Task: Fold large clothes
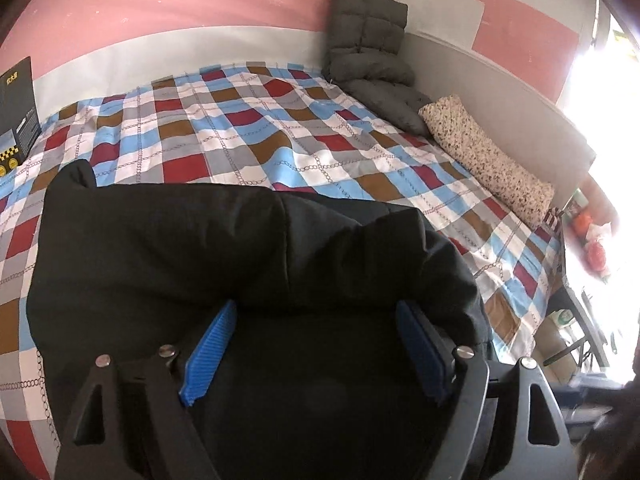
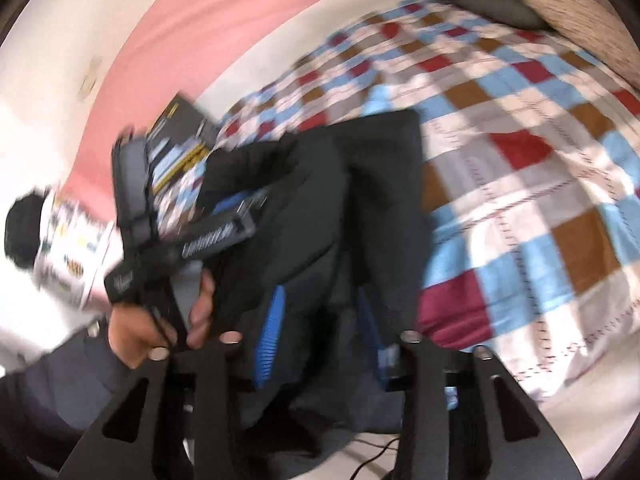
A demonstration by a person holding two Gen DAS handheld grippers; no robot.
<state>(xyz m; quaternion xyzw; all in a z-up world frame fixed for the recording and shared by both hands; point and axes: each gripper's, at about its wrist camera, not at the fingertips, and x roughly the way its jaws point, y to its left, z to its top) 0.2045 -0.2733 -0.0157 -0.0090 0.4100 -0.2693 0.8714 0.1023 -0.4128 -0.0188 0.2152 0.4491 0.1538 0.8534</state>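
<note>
A large black jacket (image 1: 208, 256) lies bunched on the near part of a bed covered with a checked sheet (image 1: 248, 128) of red, blue, brown, grey and white squares. In the left wrist view the left hand-held gripper (image 1: 316, 344) hangs over the jacket with its blue-padded fingers (image 1: 210, 346) spread wide; the dark cloth fills the gap between them and rises in a thick fold just beyond the tips, but neither pad presses on it as far as can be seen. At the head of the bed a grey quilted cushion (image 1: 368, 36) leans against the wall, with a speckled pillow (image 1: 488, 160) lying beside it along the edge. A dark box (image 1: 18, 112) stands at the far left against the pink and white wall. The right wrist view is blurred. There the right hand-held gripper (image 2: 324, 320) points at the same jacket (image 2: 360, 184), its blue fingers (image 2: 272, 332) set apart with folds of black cloth between them; whether they pinch the cloth I cannot tell. To its left the person's left hand (image 2: 160, 320) grips the handle of the other hand-held gripper (image 2: 236, 208), whose tips rest against the jacket's near side.
</note>
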